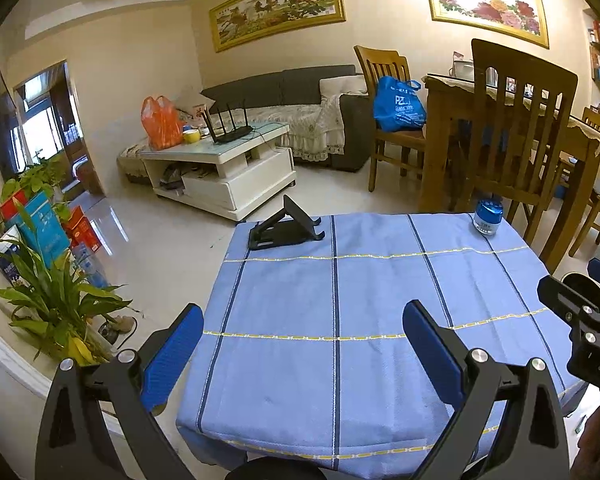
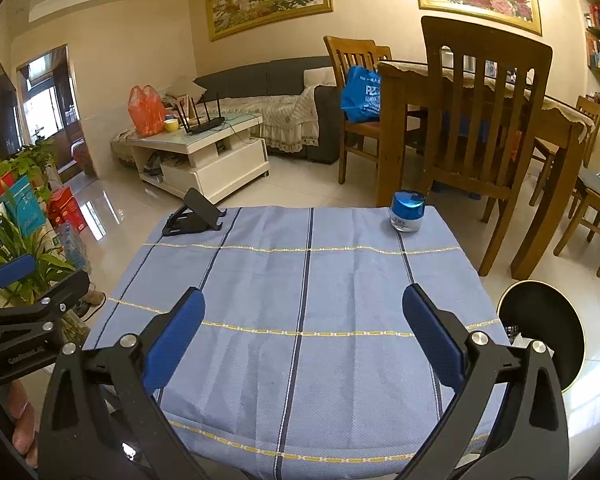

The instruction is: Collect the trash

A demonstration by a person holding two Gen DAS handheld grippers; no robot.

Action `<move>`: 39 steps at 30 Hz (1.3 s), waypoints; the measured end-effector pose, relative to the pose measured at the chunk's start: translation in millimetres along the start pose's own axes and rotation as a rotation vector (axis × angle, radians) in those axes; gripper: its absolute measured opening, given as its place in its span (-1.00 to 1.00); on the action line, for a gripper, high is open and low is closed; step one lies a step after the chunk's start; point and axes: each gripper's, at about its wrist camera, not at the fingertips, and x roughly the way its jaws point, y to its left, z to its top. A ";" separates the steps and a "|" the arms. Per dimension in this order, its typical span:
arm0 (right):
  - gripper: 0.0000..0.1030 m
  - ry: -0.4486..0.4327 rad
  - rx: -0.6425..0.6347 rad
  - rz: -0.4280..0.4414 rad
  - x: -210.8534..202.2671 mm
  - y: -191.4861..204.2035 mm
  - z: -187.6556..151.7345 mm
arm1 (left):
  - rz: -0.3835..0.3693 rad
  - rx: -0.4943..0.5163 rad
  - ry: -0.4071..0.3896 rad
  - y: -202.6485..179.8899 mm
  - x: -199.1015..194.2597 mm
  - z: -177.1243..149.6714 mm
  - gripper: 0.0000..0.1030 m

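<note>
while both grippers hang over the near edge of the blue tablecloth (image 2: pixel 300 300), the left gripper (image 1: pixel 300 344) and the right gripper (image 2: pixel 302 328) have fingers spread wide, grasping nothing. a trash bin (image 2: pixel 548 320) sits at lower right. no trash is visible on the cloth; 1 jar (image 2: pixel 407 212) and 1 phone stand (image 2: pixel 194 216) stand at its far edge.

Desk (image 2: pixel 300 300) cloth is bare across near and middle areas, clear passage. Only obstacles: black phone stand (image 2: pixel 194 216) at the desk's far-left corner, blue-lidded jar (image 2: pixel 407 212) at its far-right corner. Wide gap between them.
</note>
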 end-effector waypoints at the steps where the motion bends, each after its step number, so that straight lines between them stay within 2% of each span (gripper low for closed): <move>1: 0.89 0.001 -0.003 -0.001 0.5 0.4 -0.5 | -0.003 -0.001 0.001 0.0 0.0 0.1 0.87; 39: 0.89 0.020 0.012 -0.002 5.4 -7.8 -1.6 | -0.025 0.004 0.004 -0.8 2.6 -0.3 0.87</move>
